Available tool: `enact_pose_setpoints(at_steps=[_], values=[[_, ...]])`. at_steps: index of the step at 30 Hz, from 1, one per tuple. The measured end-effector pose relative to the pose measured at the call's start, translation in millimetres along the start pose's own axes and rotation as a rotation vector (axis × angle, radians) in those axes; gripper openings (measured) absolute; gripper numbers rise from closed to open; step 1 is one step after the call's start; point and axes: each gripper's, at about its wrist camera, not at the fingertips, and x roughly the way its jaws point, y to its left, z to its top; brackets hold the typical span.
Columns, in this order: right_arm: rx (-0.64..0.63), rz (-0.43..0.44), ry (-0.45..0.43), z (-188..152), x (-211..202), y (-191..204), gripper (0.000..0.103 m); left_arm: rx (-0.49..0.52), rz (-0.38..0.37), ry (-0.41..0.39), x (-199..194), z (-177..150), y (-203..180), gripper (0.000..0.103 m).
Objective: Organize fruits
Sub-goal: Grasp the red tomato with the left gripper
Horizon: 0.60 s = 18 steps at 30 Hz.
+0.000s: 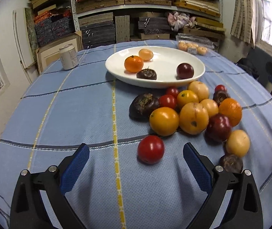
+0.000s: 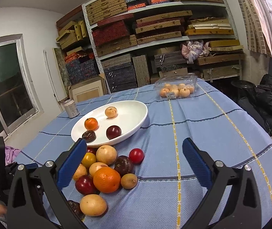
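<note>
Left wrist view: the left gripper (image 1: 136, 150) hangs low over the blue checked tablecloth (image 1: 69, 114), jaws spread wide and holding nothing. A glossy red cherry tomato (image 1: 150, 149) sits just ahead, between the blue pads. Beyond it lies the loose fruit pile (image 1: 193, 112); I count roughly fifteen pieces there, though the right edge blurs. The shallow white oval plate (image 1: 164, 61) holds four: one orange tangerine (image 1: 133, 63), one pale peach-coloured fruit (image 1: 145, 54), one dark purple plum (image 1: 185, 71) and one flat blackish-brown water chestnut (image 1: 146, 74). One silver drinks can (image 1: 68, 56) stands at far left.

Right wrist view: the right gripper (image 2: 134, 152) is also wide open and empty, above the pile. Same four on the plate. One clear plastic clamshell box (image 2: 176, 85) of pale fruit sits at the table's far edge.
</note>
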Motion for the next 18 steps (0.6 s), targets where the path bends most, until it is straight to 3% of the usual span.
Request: enact_pose_setpoints(at_steps=[2, 8, 12, 14, 18], values=[[0.008, 0.001, 0.005, 0, 0, -1, 0.098, 0.011, 0.037, -0.008, 1, 1, -2, 0.099], [0.012, 0.002, 0.013, 0, 1, -2, 0.098, 0.03, 0.049, 0.019, 4, 1, -9, 0.099], [0.011, 0.001, 0.018, -1, 2, -1, 0.098, -0.082, -0.021, 0.055, 9, -1, 5, 0.099], [0.013, 0.002, 0.016, -1, 2, -2, 0.098, -0.111, -0.009, 0.06, 11, -1, 10, 0.099], [0.018, 0.006, 0.021, -1, 3, -1, 0.098, -0.111, -0.011, 0.068, 10, -3, 9, 0.088]])
